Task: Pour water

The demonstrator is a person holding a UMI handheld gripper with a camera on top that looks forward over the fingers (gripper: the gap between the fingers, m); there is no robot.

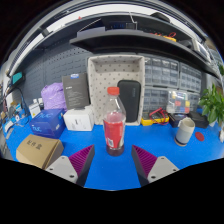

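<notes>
Blue covered the table (pixel 105 170), which ran under everything in view. Behind it stood a white pegboard (pixel 115 88) with a dark panel hung on it, and a shelf (pixel 130 40) above whose contents were too small to read. A cardboard box (pixel 38 151) sat at the left, partly cut off, near a blue bin (pixel 47 122) and a purple container (pixel 54 97). A plant (pixel 213 103) was clipped at the right beside a grey cup (pixel 185 130). The bottle (pixel 114 122), red-capped and holding red liquid, stood upright just ahead of the gripper (pixel 113 160), whose fingers were spread wide and touched nothing.
</notes>
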